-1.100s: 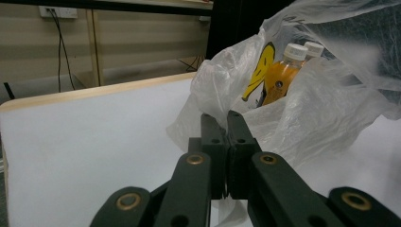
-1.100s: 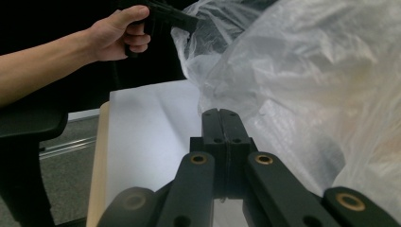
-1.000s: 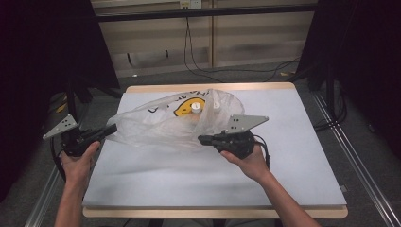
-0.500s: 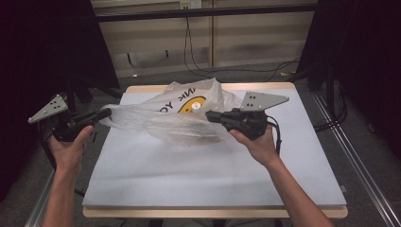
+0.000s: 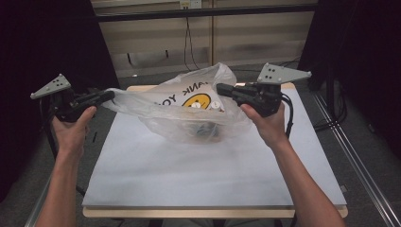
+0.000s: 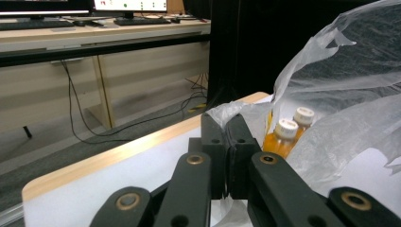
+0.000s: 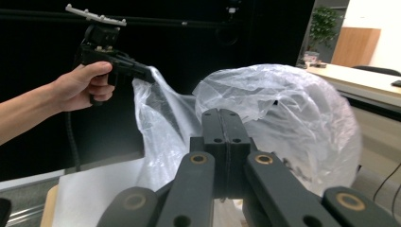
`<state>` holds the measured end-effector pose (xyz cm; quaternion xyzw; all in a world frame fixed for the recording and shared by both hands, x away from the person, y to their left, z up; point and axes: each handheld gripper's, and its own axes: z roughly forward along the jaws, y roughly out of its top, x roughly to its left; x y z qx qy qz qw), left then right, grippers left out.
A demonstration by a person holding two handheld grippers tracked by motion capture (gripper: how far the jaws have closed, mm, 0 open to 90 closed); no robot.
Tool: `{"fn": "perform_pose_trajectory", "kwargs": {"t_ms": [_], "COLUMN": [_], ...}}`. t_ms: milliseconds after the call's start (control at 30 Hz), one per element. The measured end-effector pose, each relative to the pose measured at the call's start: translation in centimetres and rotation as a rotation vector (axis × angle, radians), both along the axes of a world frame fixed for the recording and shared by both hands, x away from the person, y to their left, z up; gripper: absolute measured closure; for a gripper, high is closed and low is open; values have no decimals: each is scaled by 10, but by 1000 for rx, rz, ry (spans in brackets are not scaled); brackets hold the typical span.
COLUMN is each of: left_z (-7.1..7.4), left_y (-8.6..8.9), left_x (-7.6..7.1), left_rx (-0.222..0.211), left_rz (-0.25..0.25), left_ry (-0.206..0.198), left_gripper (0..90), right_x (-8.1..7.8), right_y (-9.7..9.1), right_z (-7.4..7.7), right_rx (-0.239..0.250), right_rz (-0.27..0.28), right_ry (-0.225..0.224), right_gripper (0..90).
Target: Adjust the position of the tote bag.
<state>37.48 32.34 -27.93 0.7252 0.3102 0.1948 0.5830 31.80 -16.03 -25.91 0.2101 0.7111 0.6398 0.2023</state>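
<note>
Both grippers hold the thin plastic bag [image 5: 189,106] by its edges and hang it above the table [image 5: 213,175]. The left gripper [image 5: 108,96] has its jaws pinched shut on one corner of the bag; the right gripper [image 5: 221,88] is clamped on the opposite side. Just past the left jaws, two orange bottles [image 6: 286,137] with white caps sit inside. The step looks like carrying the loaded bag; next both grips should hold evenly so it does not tear or tip
</note>
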Motion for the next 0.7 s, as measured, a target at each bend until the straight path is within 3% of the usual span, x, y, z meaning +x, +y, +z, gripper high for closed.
{"fn": "perform_pose_trajectory", "kwargs": {"t_ms": [333,700], "left_z": [16,29], "left_y": [-8,-18], "left_x": [17,19], "left_rx": [17,44], "left_rz": [-2,8], "left_ry": [18,25], "left_gripper": [886,886], "right_x": [17,16], "right_y": [-32,-69], "right_z": [20,47], "right_rx": [25,79], "right_rz": [-103,-185], "right_ry": [-9,-47], "right_gripper": [900,900]}}
